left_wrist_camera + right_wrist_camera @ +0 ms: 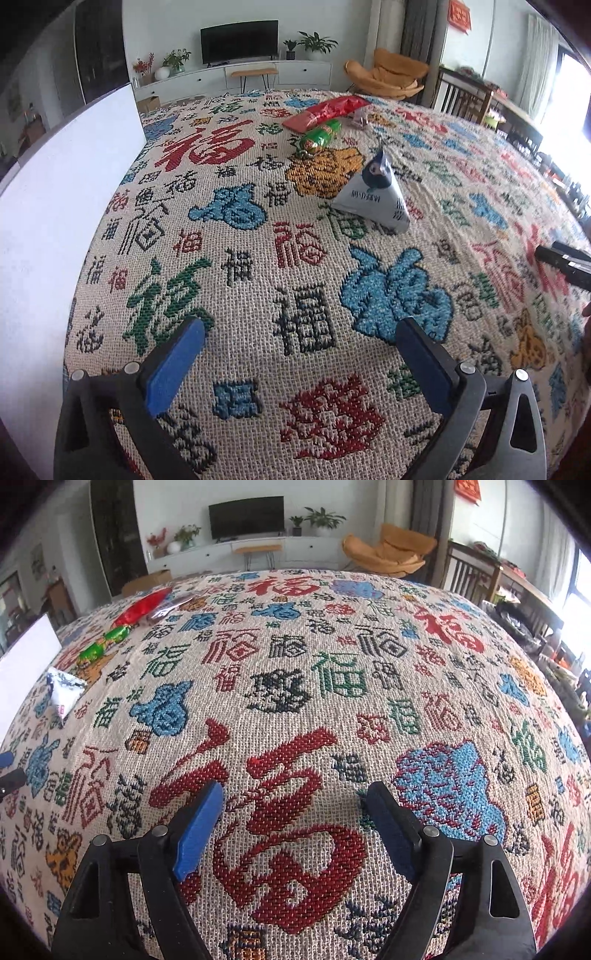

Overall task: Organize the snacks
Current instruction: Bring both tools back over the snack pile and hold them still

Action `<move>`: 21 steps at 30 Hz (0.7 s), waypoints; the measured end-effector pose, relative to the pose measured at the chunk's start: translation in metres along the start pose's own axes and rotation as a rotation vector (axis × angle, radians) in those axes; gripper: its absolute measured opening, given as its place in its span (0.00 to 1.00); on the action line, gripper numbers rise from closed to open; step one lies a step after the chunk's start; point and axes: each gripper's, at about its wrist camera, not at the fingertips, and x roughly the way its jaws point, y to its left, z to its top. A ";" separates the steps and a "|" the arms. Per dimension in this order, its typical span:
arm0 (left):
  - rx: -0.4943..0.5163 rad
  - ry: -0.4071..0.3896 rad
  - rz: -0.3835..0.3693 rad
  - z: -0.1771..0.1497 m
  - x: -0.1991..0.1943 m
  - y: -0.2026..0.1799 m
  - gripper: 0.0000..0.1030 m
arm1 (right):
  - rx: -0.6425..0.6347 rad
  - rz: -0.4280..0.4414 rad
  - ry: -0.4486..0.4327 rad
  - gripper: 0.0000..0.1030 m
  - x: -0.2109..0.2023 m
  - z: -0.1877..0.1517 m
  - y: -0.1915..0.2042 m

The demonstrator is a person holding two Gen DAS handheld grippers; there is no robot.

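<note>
Both your claws are empty. Left gripper [301, 341] has its jaws spread wide, right gripper [295, 806] a bit less wide; nothing but tablecloth [258, 258] between the blue pads, and both hover over bare cloth on the near part of the table.

Snacks, left-wrist view:
- Grey-white pyramid pouch [375, 194], standing on its base around the table's middle, well ahead of your left gripper and slightly right.
- Green wrapped snack [319, 134] further back, lying flat.
- Red packet [327, 110] behind the green one, towards the far edge; they look touching or nearly so.
- Something small with clear wrapping just right of the red packet; too blurred to name.

In the right-wrist view all of these sit far off towards the left edge, so the left gripper looks like the closer one.

Handling, my guess:
- All light, soft film packaging, slippery, contents likely crushable.
- Pyramid pouch: puffy, will tip or skid if you nudge it. Pinch the top peak or a sealed seam, not the belly.
- Green snack: grab across the short width mid-body, or by a twisted end.
- Red packet: flat on cloth, hard to get under. Take an edge seam.

Containers: a white box [55, 221] stands at the left edge and only its outer wall shows. Can't tell what's inside, or whether it's the bin for the snacks.
</note>
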 end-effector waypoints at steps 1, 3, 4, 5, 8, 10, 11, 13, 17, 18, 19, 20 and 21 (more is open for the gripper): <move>0.015 0.005 0.019 0.001 0.004 -0.006 1.00 | 0.000 -0.001 0.000 0.81 0.000 0.000 -0.001; 0.008 0.004 0.012 0.001 0.006 -0.003 1.00 | 0.001 -0.001 0.000 0.81 -0.001 -0.002 -0.001; 0.009 0.004 0.012 0.000 0.001 0.001 1.00 | 0.001 -0.003 0.000 0.81 -0.001 -0.002 -0.001; 0.010 0.004 0.014 0.001 0.001 0.001 1.00 | 0.000 -0.007 0.000 0.82 -0.001 -0.002 -0.001; 0.011 0.004 0.016 0.000 0.000 0.001 1.00 | 0.005 -0.007 0.002 0.82 -0.001 -0.001 -0.001; 0.013 0.004 0.018 0.000 0.000 0.001 1.00 | 0.004 -0.009 0.002 0.82 -0.001 -0.001 0.000; 0.013 0.005 0.017 0.000 0.000 0.001 1.00 | 0.005 -0.009 0.002 0.82 -0.001 -0.001 0.000; 0.013 0.004 0.018 0.000 0.001 0.000 1.00 | 0.005 -0.008 0.002 0.82 -0.001 -0.001 0.000; 0.013 0.004 0.018 -0.001 0.001 0.000 1.00 | 0.005 -0.007 0.002 0.82 -0.001 -0.001 -0.001; 0.014 0.004 0.018 -0.001 0.001 0.000 1.00 | 0.005 -0.007 0.002 0.82 -0.001 -0.001 -0.001; 0.014 0.004 0.018 -0.001 0.001 0.000 1.00 | 0.005 -0.007 0.002 0.82 -0.001 -0.001 -0.001; 0.014 0.004 0.018 -0.001 0.001 0.000 1.00 | 0.005 -0.008 0.002 0.82 -0.001 -0.001 -0.001; 0.014 0.005 0.019 -0.001 0.000 0.000 1.00 | 0.005 -0.008 0.002 0.82 -0.001 -0.001 -0.001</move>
